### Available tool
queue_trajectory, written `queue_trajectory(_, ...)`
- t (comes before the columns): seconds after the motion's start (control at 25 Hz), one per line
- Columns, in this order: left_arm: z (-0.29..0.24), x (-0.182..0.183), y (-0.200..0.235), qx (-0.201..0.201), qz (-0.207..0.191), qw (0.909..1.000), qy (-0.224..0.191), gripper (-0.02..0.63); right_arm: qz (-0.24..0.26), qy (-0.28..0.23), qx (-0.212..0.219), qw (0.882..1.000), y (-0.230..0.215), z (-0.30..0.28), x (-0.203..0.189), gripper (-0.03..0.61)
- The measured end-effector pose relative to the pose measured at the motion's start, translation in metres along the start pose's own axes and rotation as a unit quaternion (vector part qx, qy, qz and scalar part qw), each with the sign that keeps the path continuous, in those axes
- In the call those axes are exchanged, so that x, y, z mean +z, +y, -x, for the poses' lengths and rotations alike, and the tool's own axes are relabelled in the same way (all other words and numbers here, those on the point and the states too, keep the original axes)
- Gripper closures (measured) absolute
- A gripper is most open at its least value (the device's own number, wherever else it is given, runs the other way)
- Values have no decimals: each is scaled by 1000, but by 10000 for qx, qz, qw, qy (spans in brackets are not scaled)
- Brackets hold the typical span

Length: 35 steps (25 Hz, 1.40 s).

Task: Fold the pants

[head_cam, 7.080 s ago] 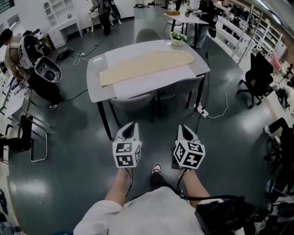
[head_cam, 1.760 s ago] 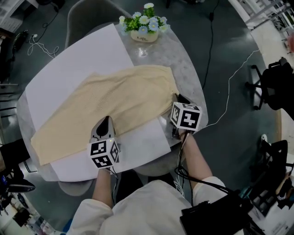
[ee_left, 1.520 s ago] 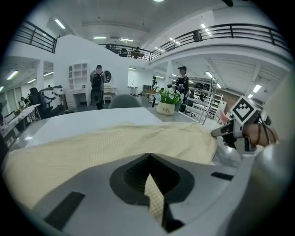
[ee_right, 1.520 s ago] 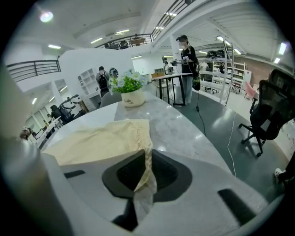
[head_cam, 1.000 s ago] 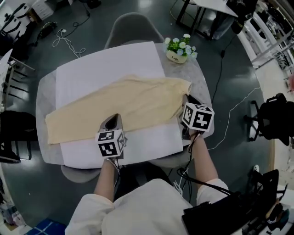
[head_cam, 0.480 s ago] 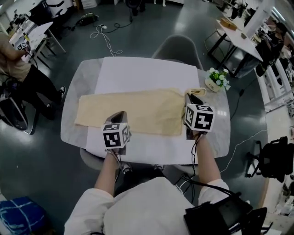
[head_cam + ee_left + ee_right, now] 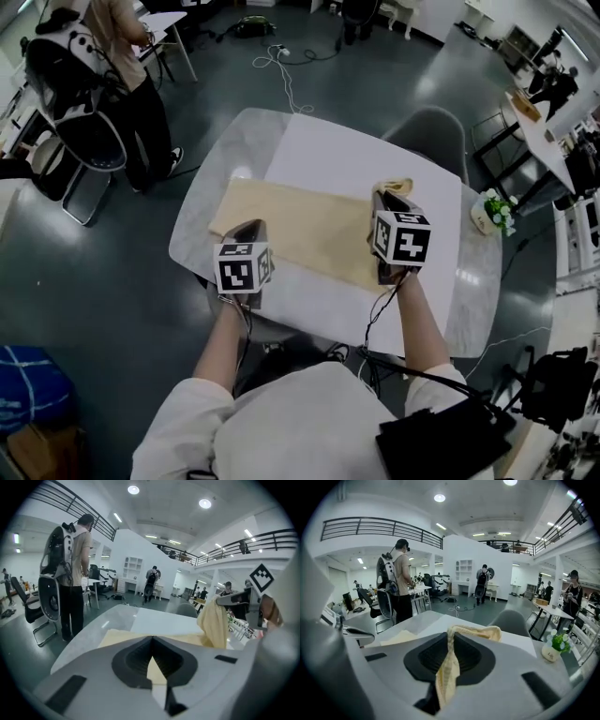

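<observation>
One pair of pale yellow cloth pants [image 7: 300, 230] lies flat on a white rectangular sheet [image 7: 328, 159] spread over a rounded, grey-white marbled desk [image 7: 473, 286]. In the head view the long axis of the pants runs diagonally, from the far left down to the near right. The fabric looks soft and matte, smooth over the flat part.

There are two grippers, each with a marker cube. The left gripper [image 7: 247, 227] has its jaws pressed together at the tips on the near long edge of the pants, and cloth shows in the gap behind the tips. The right gripper [image 7: 386, 192] pinches the right end of the pants. That end is raised off the sheet in a crumpled bunch, and a strip of it hangs between the jaws.

One small pot of white flowers [image 7: 491, 212] stands at the right of the desk, well apart from the pants. One grey shell chair [image 7: 431, 136] sits on the far side.
</observation>
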<state>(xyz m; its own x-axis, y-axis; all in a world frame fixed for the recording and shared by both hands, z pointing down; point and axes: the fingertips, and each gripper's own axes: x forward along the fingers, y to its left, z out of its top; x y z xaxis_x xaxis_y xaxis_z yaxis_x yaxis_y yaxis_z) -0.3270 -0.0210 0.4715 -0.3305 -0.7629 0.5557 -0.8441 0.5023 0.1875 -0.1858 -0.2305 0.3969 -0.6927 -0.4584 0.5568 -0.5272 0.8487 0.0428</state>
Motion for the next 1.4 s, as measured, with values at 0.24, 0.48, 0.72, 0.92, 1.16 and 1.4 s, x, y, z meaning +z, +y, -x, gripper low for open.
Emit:
queue_trajectory(0.24, 15, -3, 54, 239, 180, 9995, -27, 609, 243, 4, 470, 9986, 78, -35, 19, 545)
queue_trajectory(0.48, 32, -7, 113, 450, 352, 9983, -87, 609, 592, 69, 887, 9943, 162, -64, 32, 545)
queue_trajectory(0.72, 45, -14, 159, 676, 557, 9961, -120, 609, 847, 144, 1311, 9876, 234, -90, 39, 543)
queue_trajectory(0.92, 47, -35, 187, 830, 662, 9943, -14, 609, 866, 265, 1851, 9785, 307, -131, 22, 541)
queue_trajectory(1.16, 37, -65, 200, 832, 775, 9934, 141, 609, 169, 507, 2185, 9744, 348, -168, -25, 411)
queue_trajectory(1.4, 19, -70, 185, 708, 807, 9941, 179, 609, -109, 665, 1824, 9809, 292, -163, -48, 411)
